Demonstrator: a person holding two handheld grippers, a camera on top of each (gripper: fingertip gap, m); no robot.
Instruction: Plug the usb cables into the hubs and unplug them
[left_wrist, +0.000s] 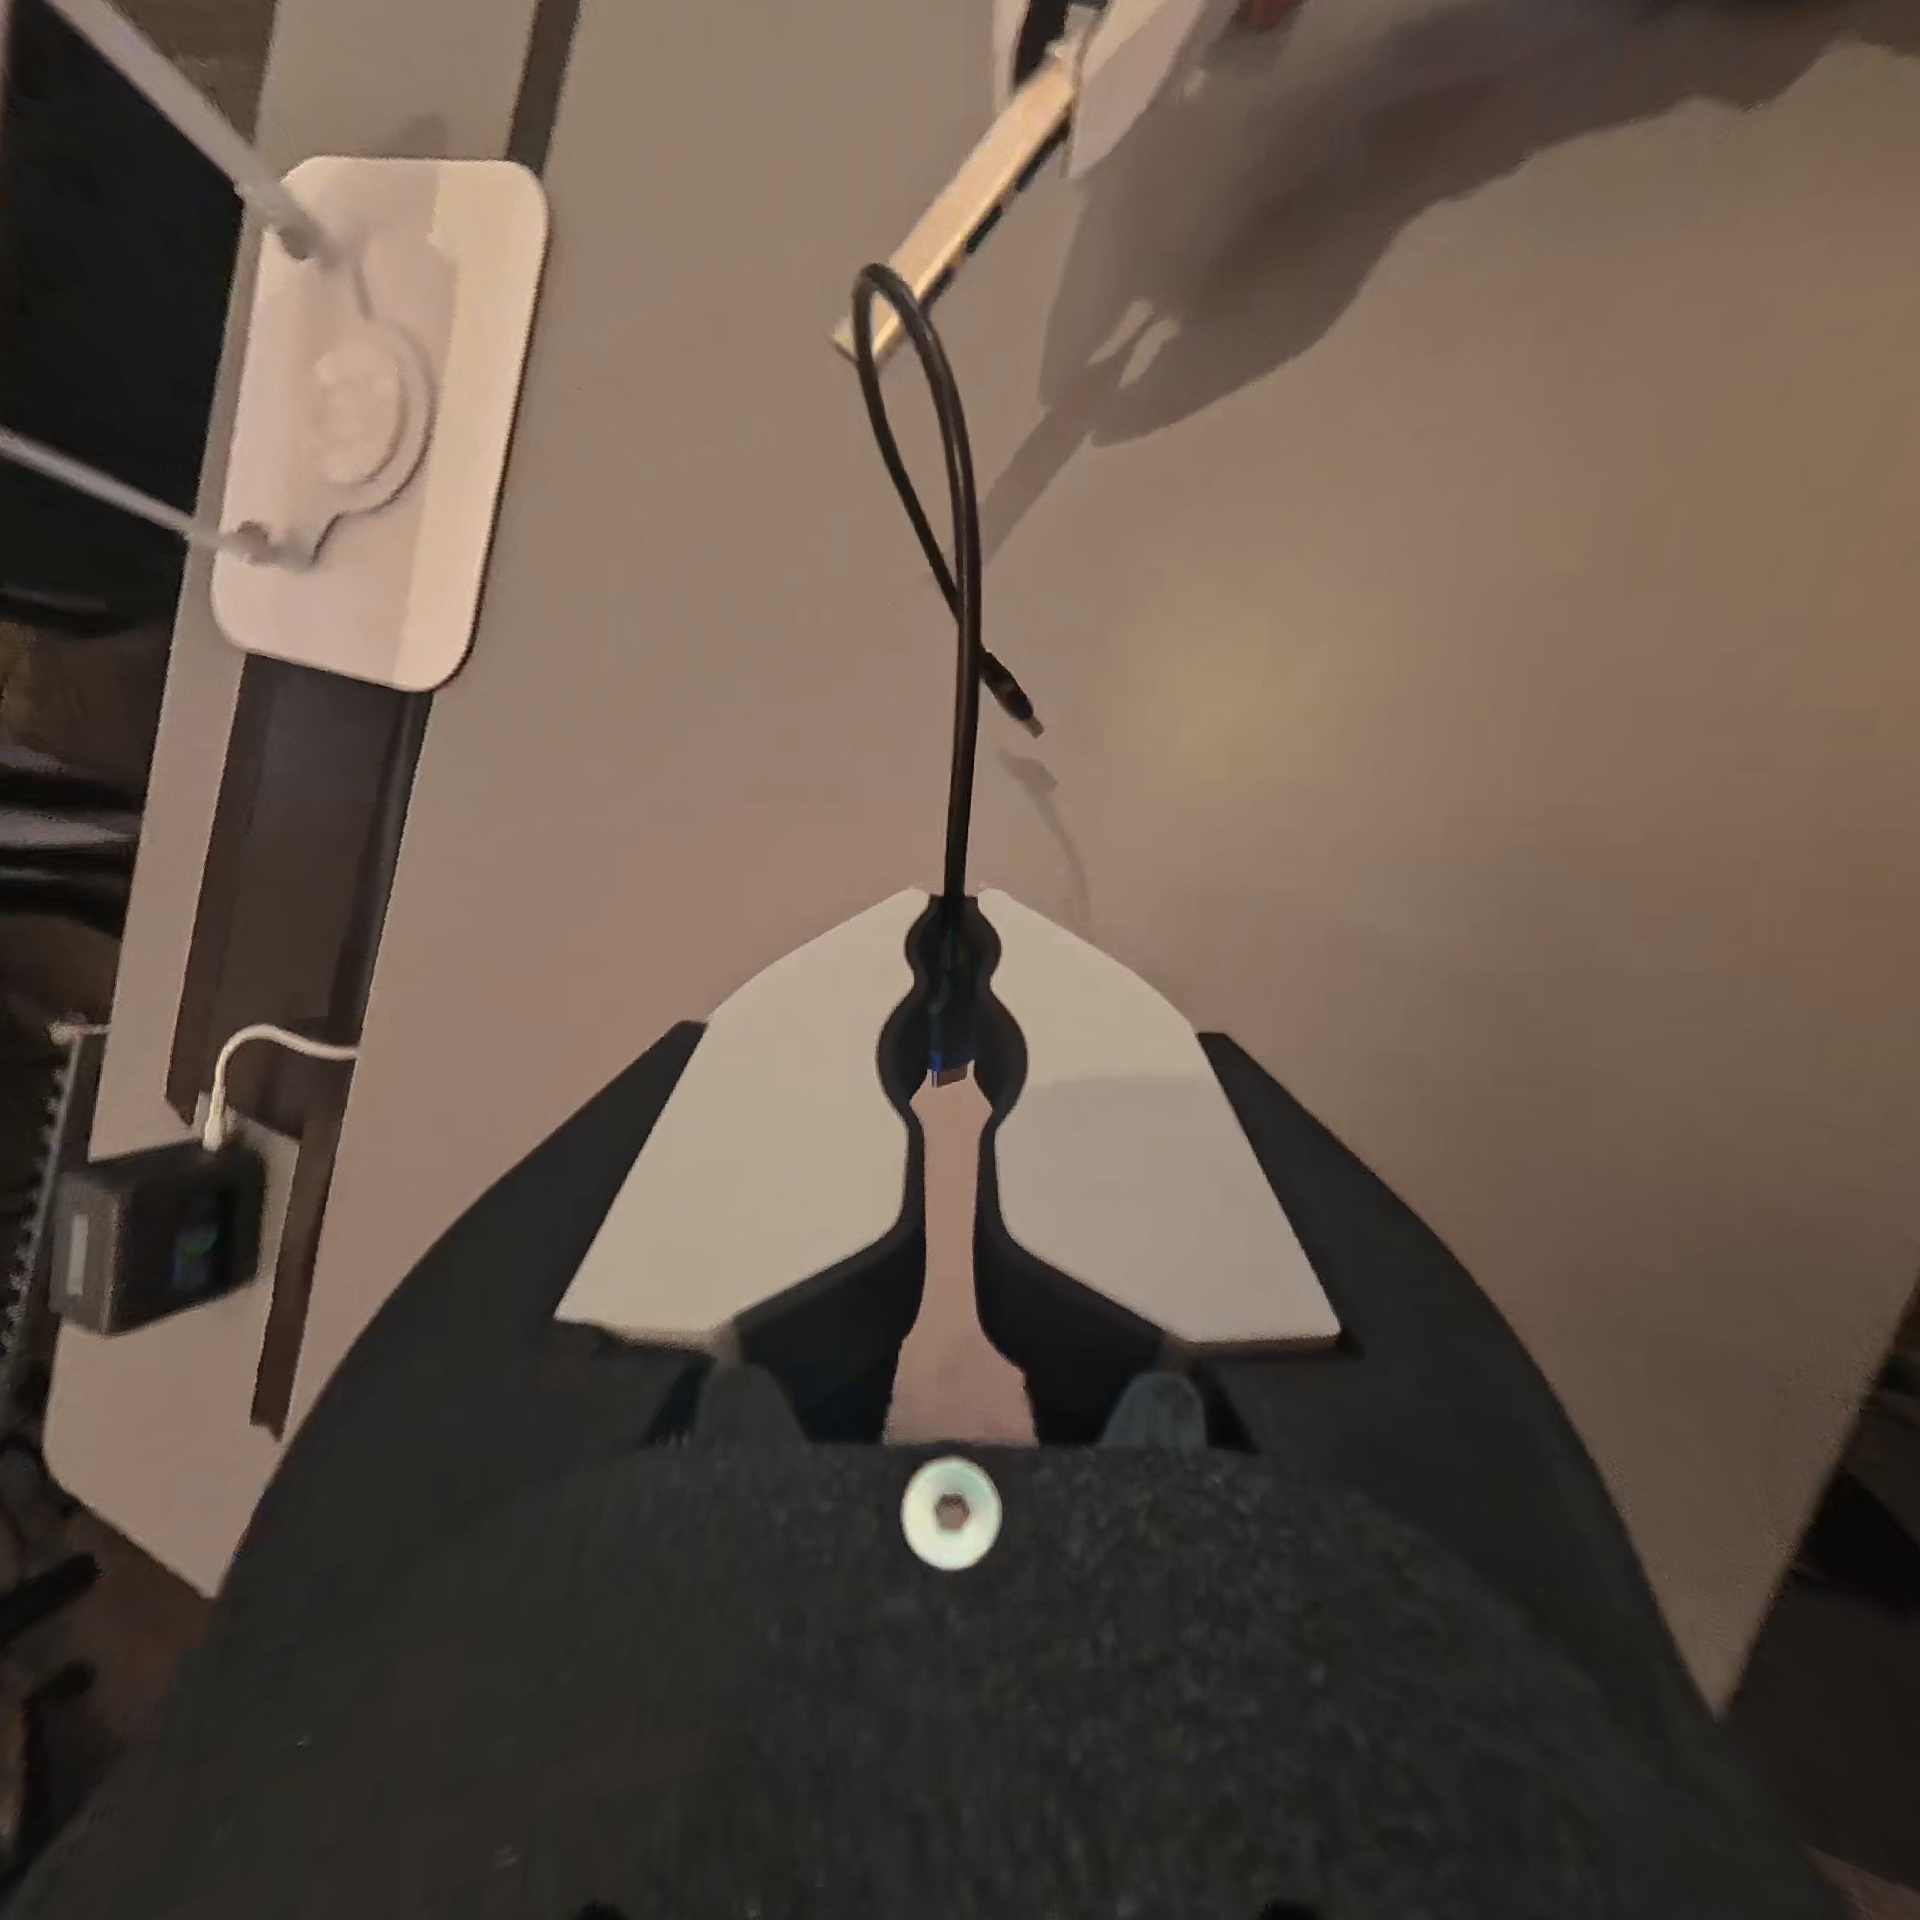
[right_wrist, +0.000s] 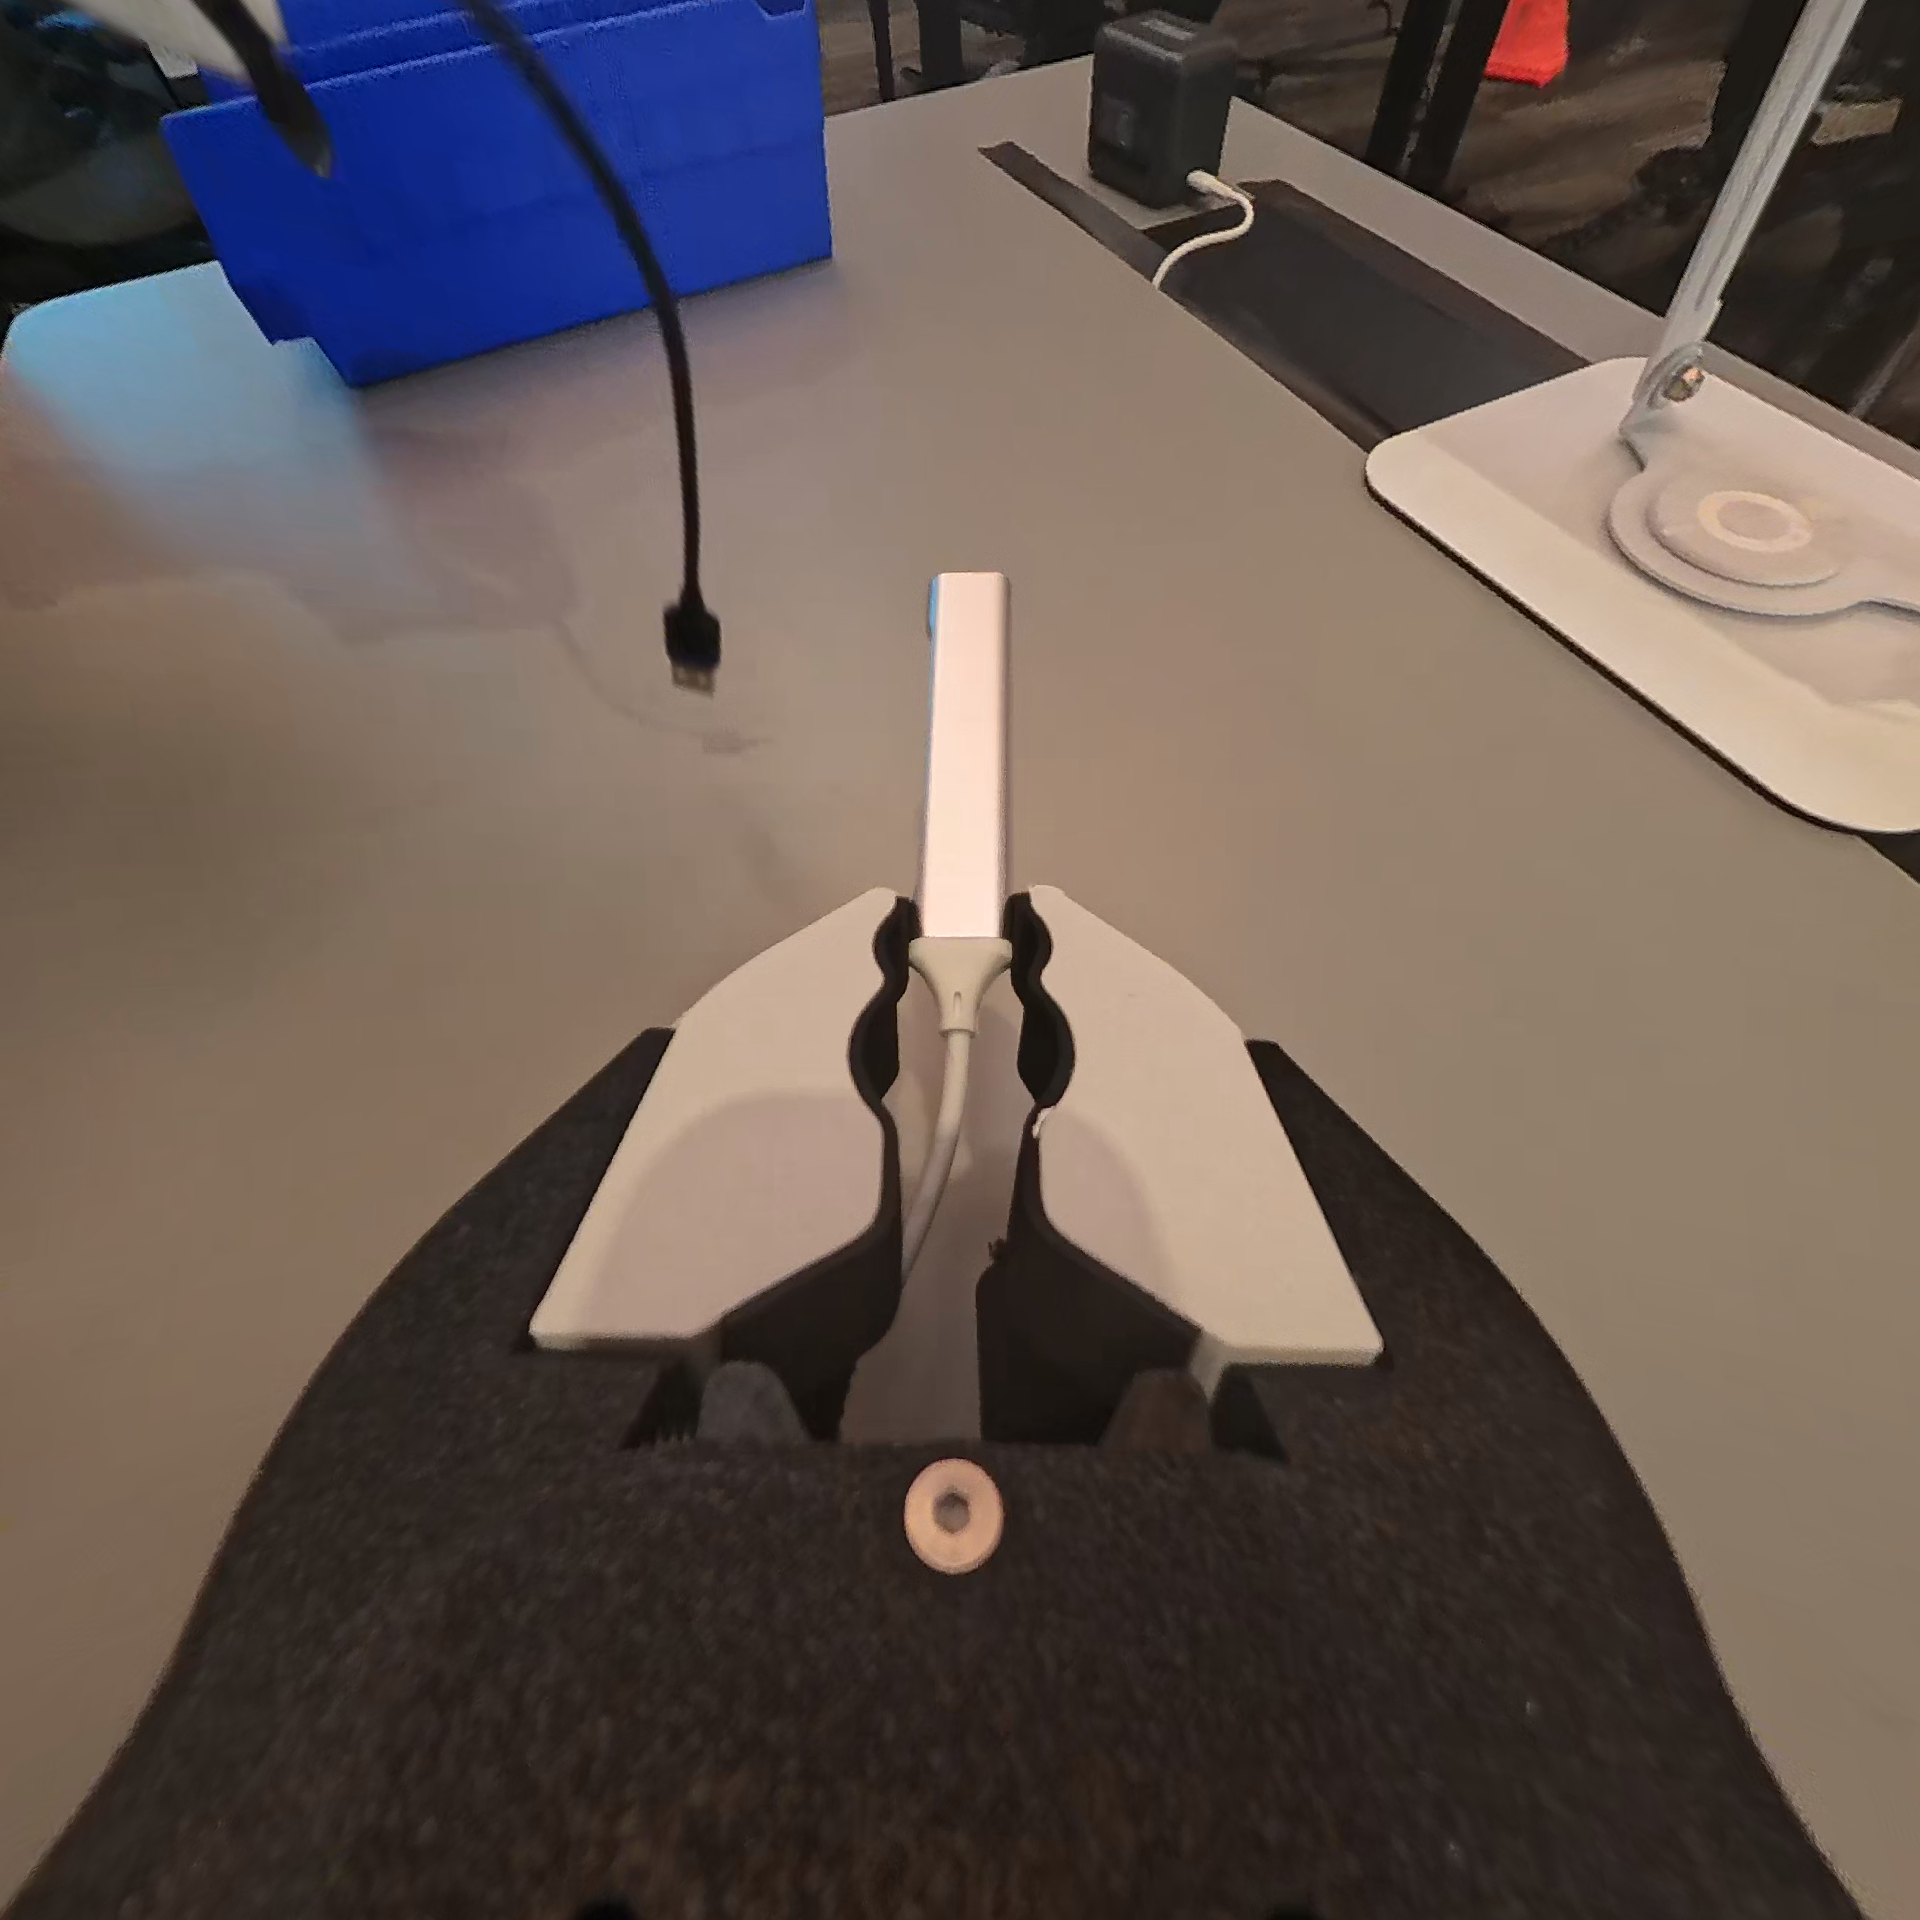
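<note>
My left gripper (left_wrist: 948, 902) is shut on a black USB cable (left_wrist: 956, 582), with a blue-tipped plug (left_wrist: 948, 1070) sticking back between the fingers. The cable loops up and its free plug (left_wrist: 1016, 698) hangs in the air above the grey table (left_wrist: 1455, 831). My right gripper (right_wrist: 962, 906) is shut on the cable end of a slim silver USB hub (right_wrist: 966, 748), held above the table and pointing forward. The hub's white lead (right_wrist: 940, 1132) runs back between the fingers. The black cable's free plug (right_wrist: 691, 639) dangles left of the hub. The hub also shows in the left wrist view (left_wrist: 961, 275).
A blue bin (right_wrist: 499, 197) stands at the far left. A white stand base (right_wrist: 1662, 561) with a metal arm sits at the right, also seen in the left wrist view (left_wrist: 374, 416). A black power adapter (right_wrist: 1158, 104) with a white cord sits by a dark slot in the table. The grippers' ends are close to 20 cm from one another.
</note>
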